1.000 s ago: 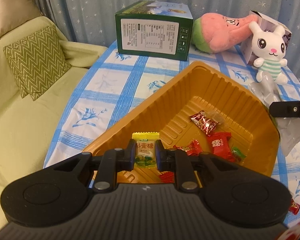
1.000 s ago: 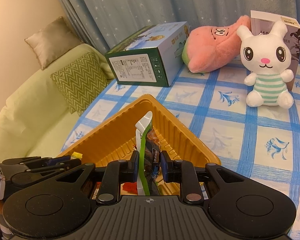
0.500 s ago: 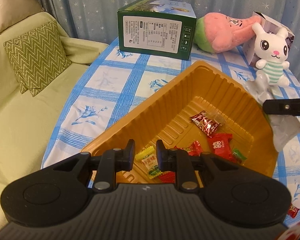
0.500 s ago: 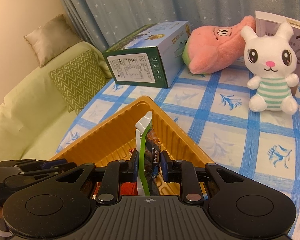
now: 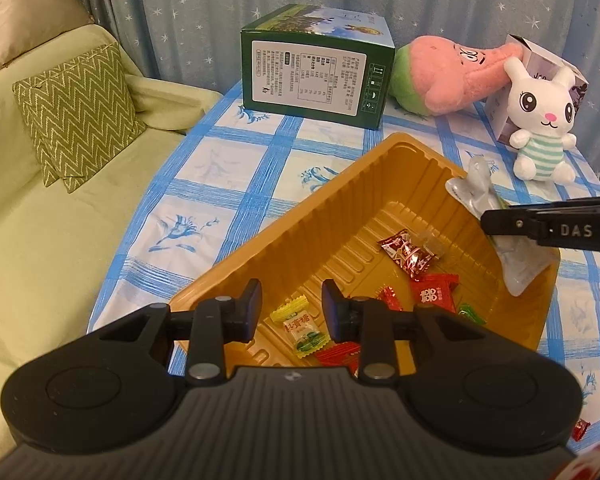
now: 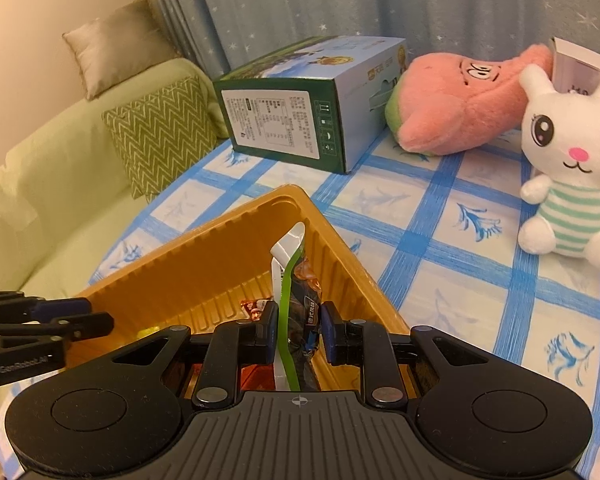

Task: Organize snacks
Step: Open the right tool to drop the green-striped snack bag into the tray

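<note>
An orange plastic tray (image 5: 340, 204) sits on the blue-checked tablecloth and holds several wrapped candies. My left gripper (image 5: 291, 310) is open above the tray's near corner, and a yellow-green candy (image 5: 300, 330) lies in the tray below its jaws. Red candies (image 5: 406, 254) lie further in. My right gripper (image 6: 299, 334) is shut on a snack pouch (image 6: 290, 280), holding it upright over the tray (image 6: 204, 256). In the left wrist view the pouch (image 5: 480, 190) hangs silvery over the tray's right rim.
A green carton (image 5: 316, 80), a pink plush (image 5: 448, 76), a white bunny plush (image 5: 540, 120) and a small box behind it stand at the table's back. A green sofa with a chevron cushion (image 5: 76, 112) lies left. A loose red candy (image 5: 580, 434) lies at the table's near right.
My left gripper opened and dropped the yellow-green candy into the tray, then lifted back. My right gripper moved over the tray, pouch still held.
</note>
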Tool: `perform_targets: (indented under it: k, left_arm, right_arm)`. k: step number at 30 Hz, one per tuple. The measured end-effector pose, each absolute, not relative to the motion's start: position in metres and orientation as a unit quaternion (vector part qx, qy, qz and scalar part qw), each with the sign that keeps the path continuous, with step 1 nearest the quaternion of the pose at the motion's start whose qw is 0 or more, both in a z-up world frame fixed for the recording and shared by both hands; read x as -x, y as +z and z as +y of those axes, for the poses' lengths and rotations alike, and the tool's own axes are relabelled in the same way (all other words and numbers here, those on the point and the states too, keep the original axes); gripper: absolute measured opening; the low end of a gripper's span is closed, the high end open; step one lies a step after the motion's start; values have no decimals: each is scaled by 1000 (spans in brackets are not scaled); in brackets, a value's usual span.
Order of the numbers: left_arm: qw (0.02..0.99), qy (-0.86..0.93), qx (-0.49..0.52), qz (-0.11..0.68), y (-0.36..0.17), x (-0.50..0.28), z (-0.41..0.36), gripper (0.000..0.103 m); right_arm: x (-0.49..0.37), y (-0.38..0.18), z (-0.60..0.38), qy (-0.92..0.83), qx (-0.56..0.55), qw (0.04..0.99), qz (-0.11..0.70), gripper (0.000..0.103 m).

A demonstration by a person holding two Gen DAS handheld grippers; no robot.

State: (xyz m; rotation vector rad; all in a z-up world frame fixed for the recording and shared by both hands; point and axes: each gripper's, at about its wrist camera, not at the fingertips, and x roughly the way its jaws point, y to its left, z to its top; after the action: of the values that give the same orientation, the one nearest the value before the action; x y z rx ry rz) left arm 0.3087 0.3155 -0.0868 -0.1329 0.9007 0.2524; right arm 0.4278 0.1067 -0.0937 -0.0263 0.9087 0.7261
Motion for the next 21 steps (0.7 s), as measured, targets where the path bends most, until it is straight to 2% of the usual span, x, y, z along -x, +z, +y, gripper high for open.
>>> perform_targets:
  k: [5, 14, 16, 18, 21]
  left_arm:
    - [890, 125, 68, 433, -85, -304, 315, 37]
    - [889, 130, 74, 433, -81, -291, 311, 42]
    - [889, 130, 73, 432, -79, -287, 308, 44]
    - [890, 130, 74, 431, -78, -284, 306, 45]
    - [891, 130, 75, 428, -75, -278, 302, 49]
  right_arm:
    - [-432, -95, 109, 346, 11, 839, 419, 23]
    - [-424, -95, 103, 349, 21, 833, 428, 26]
    - [-419, -96, 102, 351, 22, 831, 430, 38]
    - [-415, -96, 100, 352, 19, 833, 427, 44]
    - [-410, -94, 98, 354, 16, 831, 430, 48]
